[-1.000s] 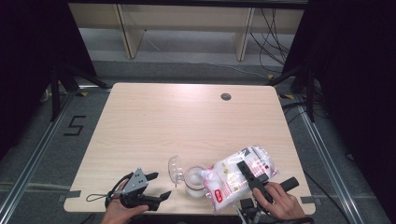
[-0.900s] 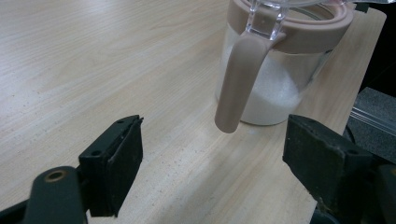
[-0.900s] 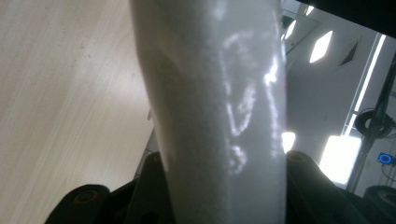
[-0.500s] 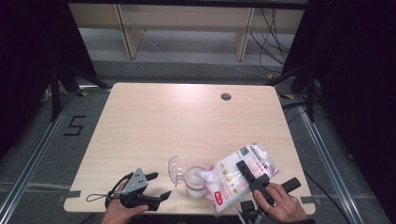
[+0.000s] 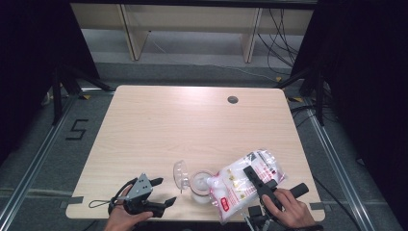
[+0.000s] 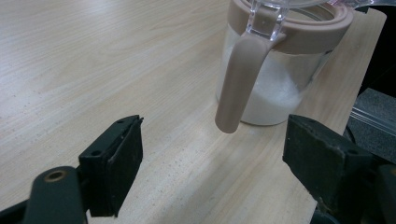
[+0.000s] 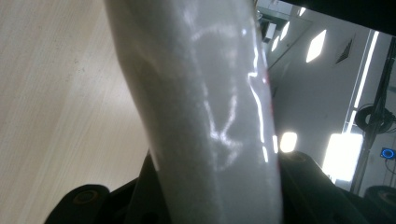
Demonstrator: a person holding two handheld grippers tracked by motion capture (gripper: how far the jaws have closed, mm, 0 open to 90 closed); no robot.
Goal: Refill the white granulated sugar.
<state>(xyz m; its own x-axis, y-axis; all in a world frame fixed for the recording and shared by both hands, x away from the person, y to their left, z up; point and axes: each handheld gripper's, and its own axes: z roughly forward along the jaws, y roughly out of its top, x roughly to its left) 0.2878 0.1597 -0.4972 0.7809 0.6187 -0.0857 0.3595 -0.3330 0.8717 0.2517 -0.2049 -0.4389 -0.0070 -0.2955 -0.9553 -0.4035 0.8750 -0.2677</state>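
Bag (image 5: 243, 185) of white grains sits clamped in the right gripper (image 5: 260, 185), tilted over the jar (image 5: 199, 185) at the table's (image 5: 192, 125) five o'clock edge; in the right gripper view the bag (image 7: 205, 116) fills the gap between both jaws. Jar, part full of white grains, stands with its clear lid (image 5: 180, 174) flipped open toward nine o'clock. Left gripper (image 5: 161, 192) rests at the jar's eight o'clock, jaws spread wide and holding nothing, the jar's tan handle (image 6: 236, 84) just ahead of them.
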